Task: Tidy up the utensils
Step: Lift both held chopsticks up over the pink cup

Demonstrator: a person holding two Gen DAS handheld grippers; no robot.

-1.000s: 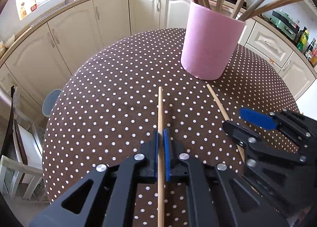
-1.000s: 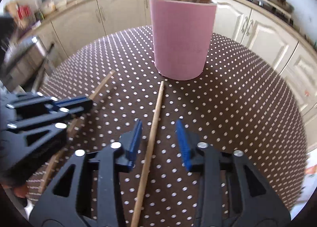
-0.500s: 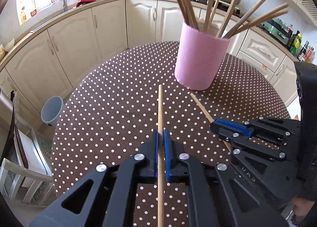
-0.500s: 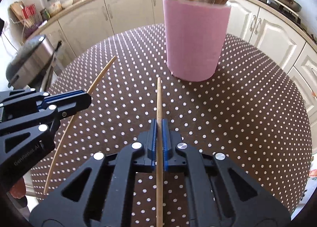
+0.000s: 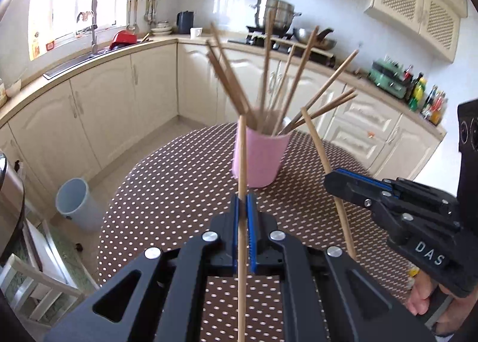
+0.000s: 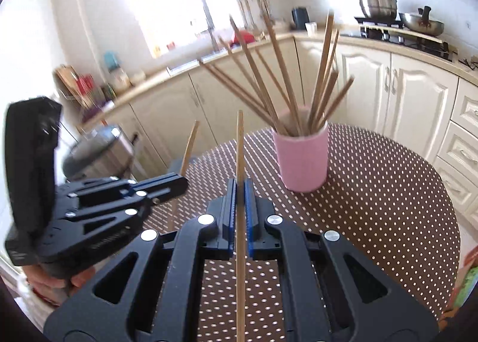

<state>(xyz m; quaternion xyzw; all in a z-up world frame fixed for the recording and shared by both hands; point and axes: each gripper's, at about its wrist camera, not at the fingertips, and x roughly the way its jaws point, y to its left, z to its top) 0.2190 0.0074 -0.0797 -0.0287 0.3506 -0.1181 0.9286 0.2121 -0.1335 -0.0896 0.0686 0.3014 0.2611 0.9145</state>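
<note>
Cup (image 5: 259,159), pink, chopsticks (image 5: 266,73) standing inside

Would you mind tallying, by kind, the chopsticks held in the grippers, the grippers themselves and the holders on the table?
Chopsticks held: 2, one in the left gripper (left-held chopstick), one in the right gripper (right-held chopstick)
Grippers: 2
Pink holder, with more chopsticks too blurred to count: 1
Total: 5

left gripper (image 5: 242,207): black frame showing, blue ribbed pads, silver round screws | right gripper (image 6: 239,192): same black and blue build, white "DAS" lettering showing on its side at 4 o'clock
</note>
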